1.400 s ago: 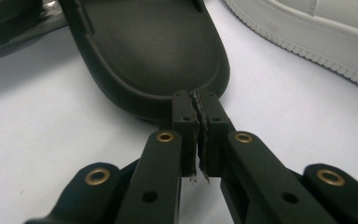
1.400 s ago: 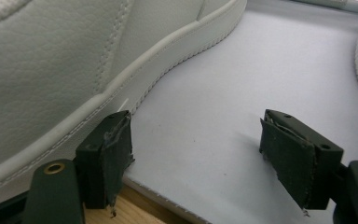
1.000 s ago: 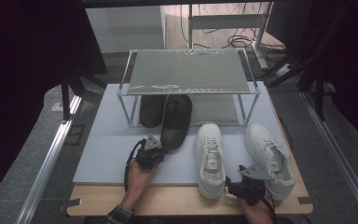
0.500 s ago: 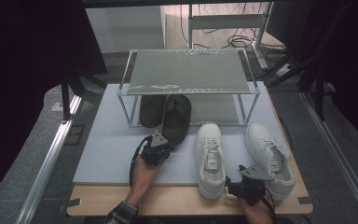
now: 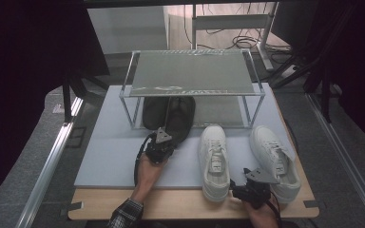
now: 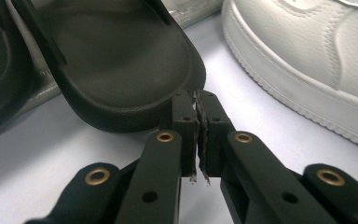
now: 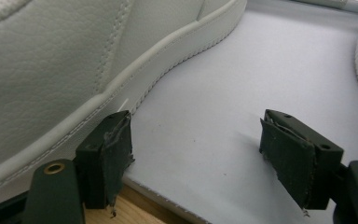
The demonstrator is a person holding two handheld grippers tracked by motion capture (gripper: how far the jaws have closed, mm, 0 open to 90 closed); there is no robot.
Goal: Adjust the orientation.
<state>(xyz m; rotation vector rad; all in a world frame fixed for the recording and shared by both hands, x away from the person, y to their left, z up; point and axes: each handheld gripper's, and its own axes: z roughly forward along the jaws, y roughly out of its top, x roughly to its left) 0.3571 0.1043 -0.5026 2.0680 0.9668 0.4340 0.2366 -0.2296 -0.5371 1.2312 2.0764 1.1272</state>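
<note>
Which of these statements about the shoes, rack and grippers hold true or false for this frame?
1. The left gripper is shut, its tips at the black slipper's heel edge. True.
2. The right gripper clamps a white sneaker. False: its jaws stand open beside the left-hand white sneaker, nothing between them.
3. Both white sneakers sit under the glass-topped rack. False: they lie on the grey mat in front of the rack.
4. Two black slippers lie partly under the rack. True.

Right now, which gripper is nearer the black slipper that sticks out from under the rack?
Left. The left gripper has its shut fingers at the slipper heel; the right gripper sits by the white sneakers, far off.
</note>
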